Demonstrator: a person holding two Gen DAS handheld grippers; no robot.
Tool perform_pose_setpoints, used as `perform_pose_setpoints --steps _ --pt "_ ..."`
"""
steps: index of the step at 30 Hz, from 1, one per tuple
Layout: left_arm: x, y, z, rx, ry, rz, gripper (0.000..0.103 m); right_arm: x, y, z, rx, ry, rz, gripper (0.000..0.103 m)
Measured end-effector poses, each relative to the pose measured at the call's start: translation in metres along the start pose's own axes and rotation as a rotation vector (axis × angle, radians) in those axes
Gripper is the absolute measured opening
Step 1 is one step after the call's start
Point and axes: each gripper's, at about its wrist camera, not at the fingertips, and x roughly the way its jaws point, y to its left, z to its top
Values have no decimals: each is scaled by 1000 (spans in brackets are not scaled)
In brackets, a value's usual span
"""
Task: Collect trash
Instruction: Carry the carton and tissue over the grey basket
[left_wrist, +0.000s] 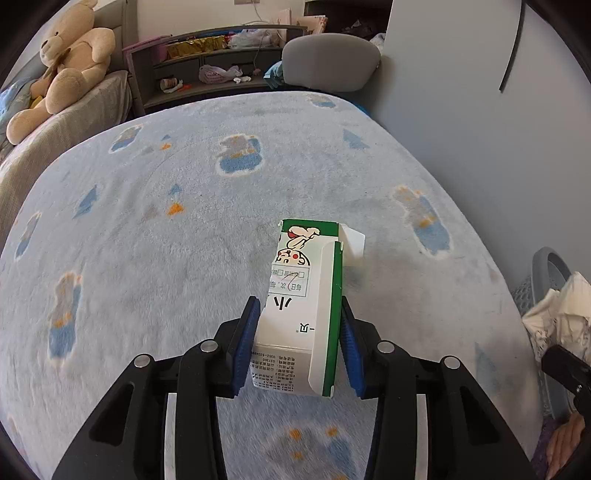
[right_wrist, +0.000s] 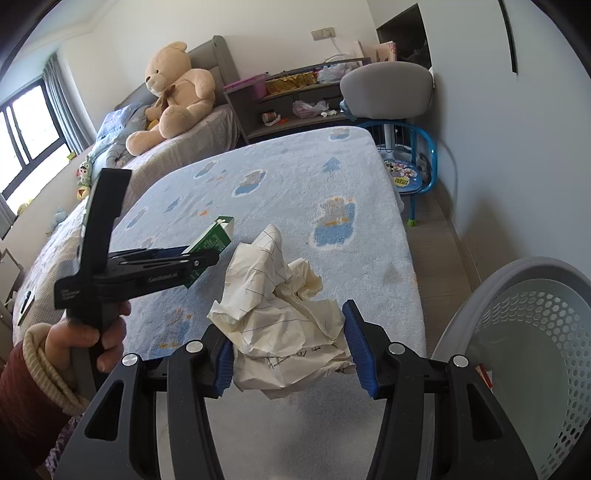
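My left gripper (left_wrist: 300, 343) is shut on a green and white carton (left_wrist: 303, 314) and holds it above the blue fleece blanket (left_wrist: 184, 229). The carton also shows in the right wrist view (right_wrist: 212, 242), held by the left gripper (right_wrist: 192, 264). My right gripper (right_wrist: 288, 350) is shut on a crumpled sheet of lined paper (right_wrist: 280, 310), held above the blanket's near edge. The same paper shows at the right edge of the left wrist view (left_wrist: 557, 314). A grey perforated waste basket (right_wrist: 517, 332) stands just right of my right gripper, open side toward me.
A large teddy bear (right_wrist: 177, 92) sits on the bed at the back left. A grey shelf unit (right_wrist: 288, 99) with clutter and a grey chair back (right_wrist: 386, 86) stand behind the blanket. A small blue child's chair (right_wrist: 410, 170) is on the wood floor at right.
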Motion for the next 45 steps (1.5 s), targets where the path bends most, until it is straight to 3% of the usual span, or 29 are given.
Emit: perform_pose_setpoints --steps 8,20,32,45 --pt "-60 -38 -37 -32 -93 27 41 -36 -9 -11 30 -50 -18 51" --pt "-107 -125 -74 17 -153 -42 41 -103 -69 -50 115 -71 -127 51" --pt "-101 -218 -76 94 -131 -116 41 -151 -145 -76 195 -108 -268 53" --pt "-70 -255 -72 111 -65 -122 41 -141 -174 -92 252 -102 -303 53"
